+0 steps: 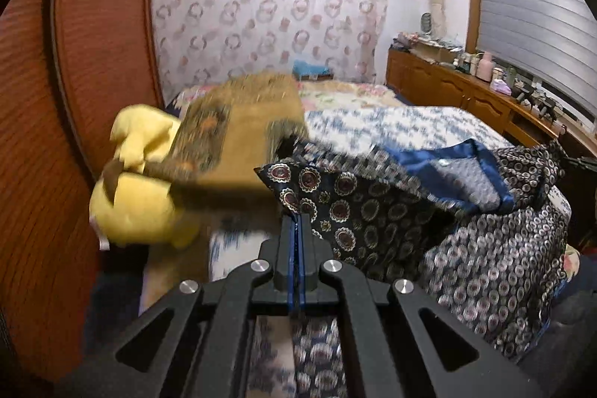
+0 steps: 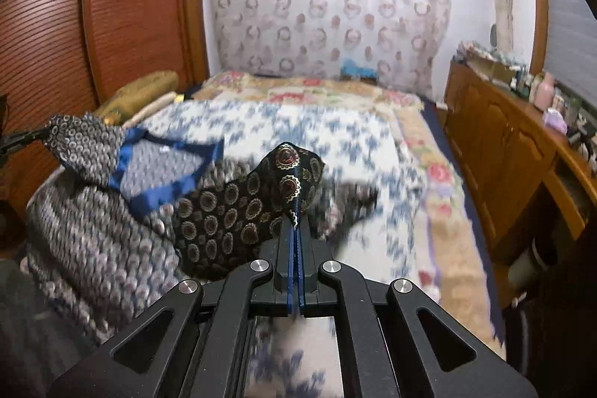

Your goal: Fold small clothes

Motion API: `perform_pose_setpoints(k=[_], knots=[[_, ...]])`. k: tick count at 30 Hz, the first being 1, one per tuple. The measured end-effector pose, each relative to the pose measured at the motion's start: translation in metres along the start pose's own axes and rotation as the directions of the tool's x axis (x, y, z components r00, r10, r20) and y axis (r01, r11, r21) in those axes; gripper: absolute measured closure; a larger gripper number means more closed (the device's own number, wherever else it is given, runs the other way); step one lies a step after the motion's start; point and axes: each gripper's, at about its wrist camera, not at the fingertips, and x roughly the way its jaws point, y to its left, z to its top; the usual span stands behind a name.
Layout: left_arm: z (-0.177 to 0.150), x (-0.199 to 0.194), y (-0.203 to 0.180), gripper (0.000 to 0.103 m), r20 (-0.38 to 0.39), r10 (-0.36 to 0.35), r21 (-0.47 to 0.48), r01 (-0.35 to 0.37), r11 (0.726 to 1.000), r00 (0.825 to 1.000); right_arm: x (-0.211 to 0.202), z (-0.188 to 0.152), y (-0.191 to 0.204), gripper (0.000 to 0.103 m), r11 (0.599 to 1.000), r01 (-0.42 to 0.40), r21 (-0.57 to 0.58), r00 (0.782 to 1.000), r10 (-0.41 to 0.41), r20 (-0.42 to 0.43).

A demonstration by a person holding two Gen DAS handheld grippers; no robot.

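The bed (image 1: 391, 129) fills the middle of both views, spread with a blue-and-white cover, with a floral quilt (image 2: 317, 92) further back toward the patterned curtain (image 1: 268, 13) on the far wall. To the bed's left stands a ribbed wooden wardrobe (image 1: 93, 25); to its right runs a low wooden cabinet (image 2: 496, 137) crowded with bottles and small items.

Over the near end of the bed hangs the garment (image 1: 373, 211), a dark silky piece printed with round medallions and trimmed in blue at the neck opening. It is lifted off the bed and stretched between the two grippers, its lower part drooping toward the near edge, blurred.

At the bed's left edge, in the left view, a yellow plush toy (image 1: 141, 181) lies beside a brown cushion (image 1: 242, 122), both blurred; the garment's corner sits just in front of the cushion.

The left gripper (image 1: 297, 217) points forward and downward over the bed's near left part. Its jaws are pressed together on one corner of the garment, with cloth pinched at the tips and spilling out to the right.

The right gripper (image 2: 296, 222) is tilted down the same way over the bed's middle. Its jaws are likewise closed tight on another corner, which stands up in a peak above the fingertips while the rest trails off to the left. The hands that carry them are out of view.
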Motion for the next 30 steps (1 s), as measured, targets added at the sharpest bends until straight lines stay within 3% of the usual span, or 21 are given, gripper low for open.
perform_pose_setpoints(k=[5,9,15,16,22,30], knots=[[-0.011,0.004,0.003,0.102,-0.041,-0.012,-0.018,0.011,1.000,0.999,0.006,-0.009,-0.003,0.103,1.000,0.011,-0.017,0.998,-0.012,-0.059],[-0.008,-0.007,0.009,0.091,-0.015,-0.017,-0.025,0.017,1.000,1.000,0.002,-0.006,-0.009,0.099,0.999,0.037,-0.020,0.997,-0.038,-0.060],[0.014,-0.020,0.012,0.068,0.041,-0.023,0.002,0.023,1.000,0.999,-0.014,0.008,-0.015,0.063,0.998,0.058,-0.026,0.998,-0.058,0.018],[0.018,-0.018,0.012,0.067,0.036,-0.023,0.008,0.022,1.000,0.999,-0.015,0.012,-0.017,0.057,0.998,0.065,-0.026,0.997,-0.064,0.030],[0.046,0.017,0.005,0.053,-0.004,-0.050,0.043,0.050,0.998,0.999,0.008,0.027,-0.026,0.048,0.995,0.090,-0.029,0.996,-0.090,0.026],[0.068,0.077,0.009,0.053,-0.107,-0.026,0.026,0.029,0.999,0.994,0.068,0.029,-0.044,0.045,0.995,0.095,-0.017,0.992,-0.097,-0.084]])
